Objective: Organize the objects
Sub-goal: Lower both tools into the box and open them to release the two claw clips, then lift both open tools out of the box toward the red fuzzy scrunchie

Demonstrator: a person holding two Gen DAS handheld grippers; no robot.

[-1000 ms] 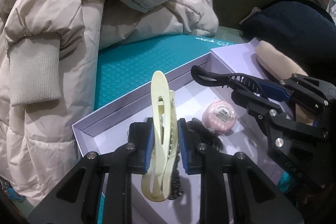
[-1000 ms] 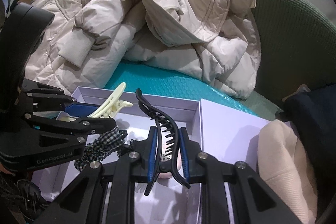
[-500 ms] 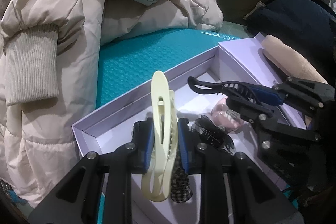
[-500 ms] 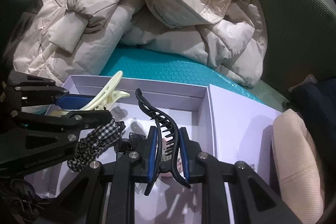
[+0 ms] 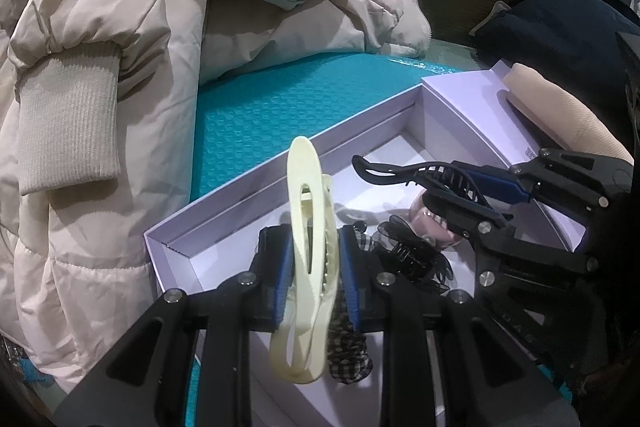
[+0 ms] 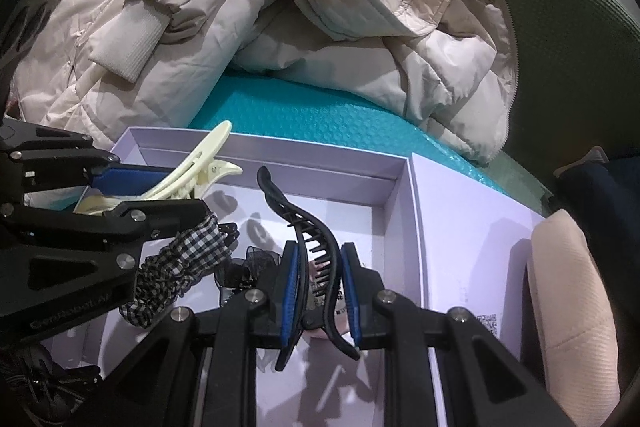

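My left gripper [image 5: 313, 263] is shut on a cream hair clip [image 5: 308, 227], held upright over the white open box [image 5: 256, 203]. My right gripper [image 6: 318, 283] is shut on a black banana hair clip [image 6: 308, 227] over the same box [image 6: 332, 163]. In the left wrist view the right gripper [image 5: 496, 187] sits to the right with the black clip [image 5: 404, 173]. In the box lie a checked scrunchie [image 6: 180, 263], a black lace bow [image 5: 416, 259] and a pink round case [image 5: 434, 223], partly hidden.
A beige puffer jacket [image 5: 100, 87] is heaped left and behind the box on a teal bubble mailer [image 5: 280, 103]. The box lid [image 6: 472, 227] lies to the right, with a beige cushion [image 6: 572, 303], dark fabric [image 5: 560, 31] and a green chair back [image 6: 560, 27] beyond.
Both grippers have moved forward and lower over the box, still holding their clips. The right gripper now covers more of the pink case.
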